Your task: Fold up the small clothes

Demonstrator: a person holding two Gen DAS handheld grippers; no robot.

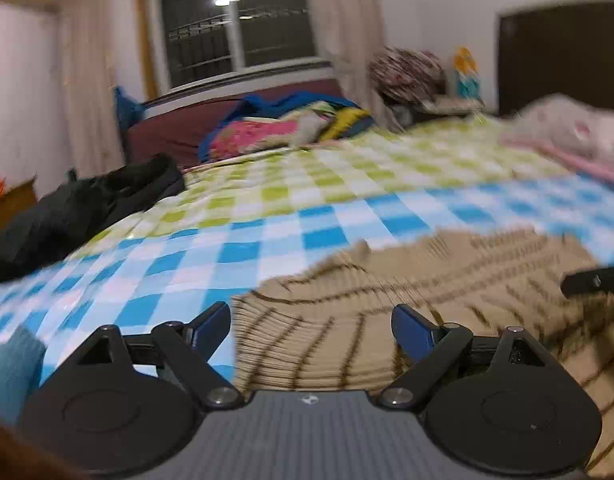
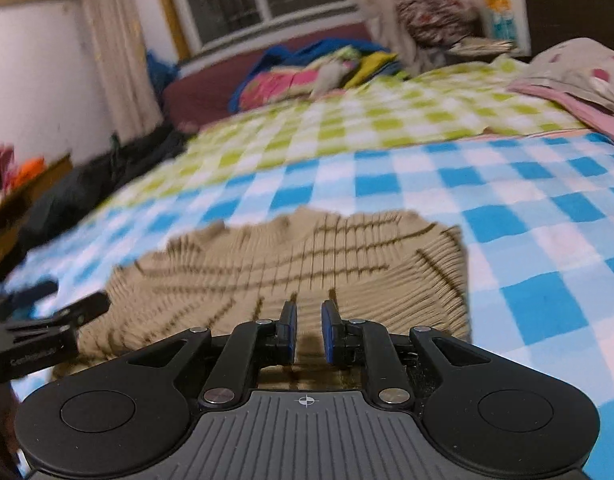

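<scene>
The left gripper point(image 1: 311, 330) hangs low over the bed with its jaws spread wide and nothing between them; its blue-padded fingertips point(image 1: 213, 322) sit over the near left edge of a tan checked garment point(image 1: 407, 304). The right gripper point(image 2: 309, 330) has its jaws drawn nearly together, a narrow gap still showing between the blue pads point(image 2: 330, 330). It sits just over the near edge of the same tan checked garment point(image 2: 307, 264), and whether any cloth is pinched between the pads cannot be told.

The garment lies spread on a blue-and-white checked sheet point(image 1: 167, 264), beige with thin dark brown lines crossing it, its far edge uneven and blurred. In the right wrist view the left gripper point(image 2: 47, 316) shows at the left edge, beside the garment's left side; in the left wrist view a dark fingertip of the right gripper point(image 1: 591, 284) reaches in from the right over the cloth.

Farther back the sheet gives way to a green-and-white checked cover point(image 1: 347, 168). A black garment point(image 1: 87, 208) lies heaped at the bed's left edge. At the far end, colourful bedding point(image 1: 283, 124) is piled against a maroon surface under a window point(image 1: 235, 24), and pink floral bedding point(image 1: 571, 132) lies at the far right.
</scene>
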